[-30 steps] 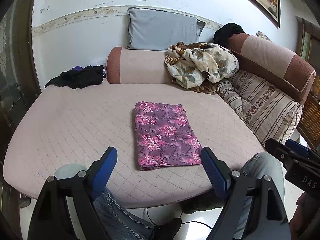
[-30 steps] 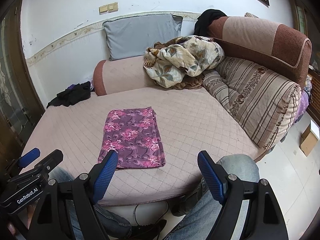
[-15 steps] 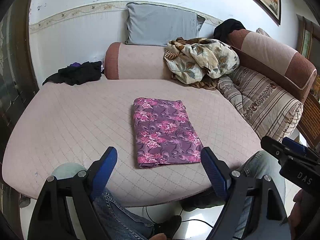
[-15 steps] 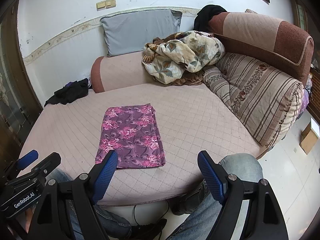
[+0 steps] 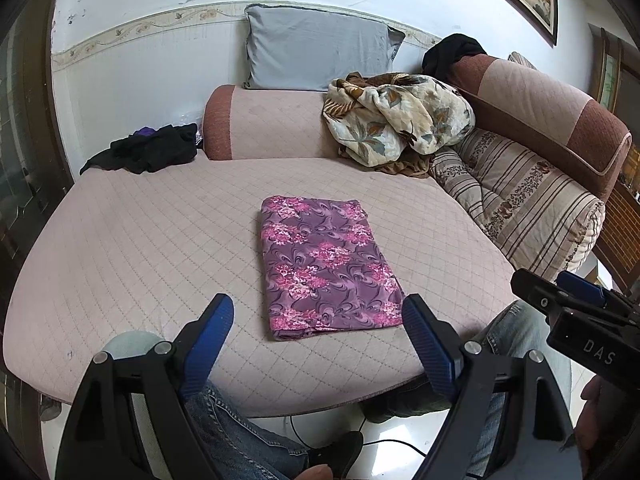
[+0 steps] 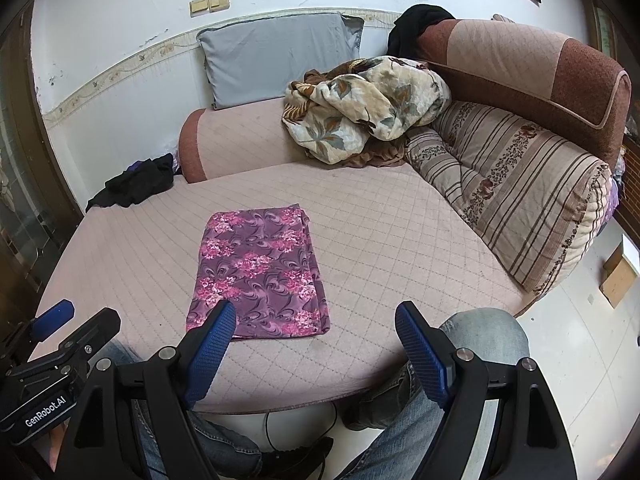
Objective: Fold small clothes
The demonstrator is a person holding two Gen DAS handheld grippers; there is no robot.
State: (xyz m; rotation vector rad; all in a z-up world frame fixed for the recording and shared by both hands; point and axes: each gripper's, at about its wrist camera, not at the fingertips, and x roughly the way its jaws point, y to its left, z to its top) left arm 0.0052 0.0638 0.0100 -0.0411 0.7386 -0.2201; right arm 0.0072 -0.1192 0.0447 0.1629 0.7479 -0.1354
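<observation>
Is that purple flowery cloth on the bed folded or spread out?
Folded. The purple cloth lies as a neat flat rectangle, with stacked layers showing along its right edge.

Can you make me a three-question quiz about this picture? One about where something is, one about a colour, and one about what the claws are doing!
1. Where is the black clothing pile?
A. At the far left corner of the bed
B. On top of the purple cloth
C. On the floor

2. What colour is the pillow leaning on the wall?
A. Red
B. Grey
C. Green

3. What are the left claw and right claw doing?
A. Both pinching the purple cloth
B. One is shut on the pillow
C. Both are open and holding nothing

Answers:
1. A, the black pile sits at the bed's back left, far from the cloth.
2. B, the pillow is plain grey.
3. C, the blue fingers stand wide apart with nothing between them, and the folded cloth lies flat on the bed.
</observation>
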